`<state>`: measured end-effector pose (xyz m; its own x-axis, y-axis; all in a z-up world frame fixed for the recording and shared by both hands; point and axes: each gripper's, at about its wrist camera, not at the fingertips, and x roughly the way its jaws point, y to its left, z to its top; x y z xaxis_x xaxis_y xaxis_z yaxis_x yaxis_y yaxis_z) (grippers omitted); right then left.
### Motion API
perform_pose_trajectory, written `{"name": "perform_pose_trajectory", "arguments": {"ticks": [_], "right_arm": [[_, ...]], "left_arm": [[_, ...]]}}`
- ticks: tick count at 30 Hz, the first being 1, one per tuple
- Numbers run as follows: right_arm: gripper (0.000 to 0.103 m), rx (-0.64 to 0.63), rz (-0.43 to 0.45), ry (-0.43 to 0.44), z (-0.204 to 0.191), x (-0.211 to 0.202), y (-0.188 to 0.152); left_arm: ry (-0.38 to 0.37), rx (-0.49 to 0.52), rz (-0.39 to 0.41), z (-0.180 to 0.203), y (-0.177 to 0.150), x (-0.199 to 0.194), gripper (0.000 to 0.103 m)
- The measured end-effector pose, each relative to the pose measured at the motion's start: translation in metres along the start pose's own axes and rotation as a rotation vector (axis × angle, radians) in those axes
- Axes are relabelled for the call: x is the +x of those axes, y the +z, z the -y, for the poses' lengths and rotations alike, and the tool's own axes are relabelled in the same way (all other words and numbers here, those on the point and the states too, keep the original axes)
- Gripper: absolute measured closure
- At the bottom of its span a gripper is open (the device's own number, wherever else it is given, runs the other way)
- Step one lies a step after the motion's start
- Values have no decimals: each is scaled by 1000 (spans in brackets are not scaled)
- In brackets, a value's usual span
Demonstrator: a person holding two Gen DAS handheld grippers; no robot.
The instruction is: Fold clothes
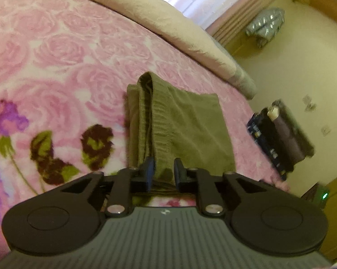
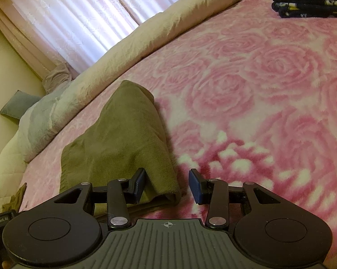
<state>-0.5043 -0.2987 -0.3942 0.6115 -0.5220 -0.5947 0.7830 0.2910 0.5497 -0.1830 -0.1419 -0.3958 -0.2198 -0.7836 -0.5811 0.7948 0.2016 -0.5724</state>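
I have the olive-green garment [image 1: 182, 130] already folded into a thick, narrow bundle, lying on the bed's pink rose-patterned blanket [image 1: 56, 51]. My left gripper [image 1: 163, 174] is clenched on the near edge of that bundle, at about 6 o'clock in the left wrist view, the dark pads pinching the soft layers. In the right wrist view my right gripper [image 2: 167, 185] has its jaws released, partly open: one pad rests beside the cloth's near corner [image 2: 166, 192], the other over bare blanket, nothing gripped between them.

I judge the folding nearly finished; the next move probably calls for a last fold or carrying the bundle to the dark folded stack [image 2: 309, 9] at 1 o'clock, with the right jaws closing on the corner first.

The garment looks like brushed fleece, with a ribbed, gathered band [image 1: 161, 125] running lengthwise. The blanket is plush; a crinkled beige quilt [image 2: 114, 60] edges the bed.
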Motion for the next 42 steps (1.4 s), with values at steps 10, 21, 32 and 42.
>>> {"name": "perform_pose_trajectory", "arguments": {"ticks": [10, 21, 32, 42], "right_arm": [[62, -38, -25, -18, -3, 1, 3], [62, -284, 66, -38, -59, 14, 58], [79, -417, 64, -113, -75, 104, 74], [79, -221, 17, -38, -26, 129, 83]], "left_arm": [[112, 108, 18, 10, 1, -5, 102], [105, 197, 84, 51, 71, 27, 103], [304, 340, 113, 36, 60, 113, 100], [200, 233, 136, 11, 69, 105, 100]]}}
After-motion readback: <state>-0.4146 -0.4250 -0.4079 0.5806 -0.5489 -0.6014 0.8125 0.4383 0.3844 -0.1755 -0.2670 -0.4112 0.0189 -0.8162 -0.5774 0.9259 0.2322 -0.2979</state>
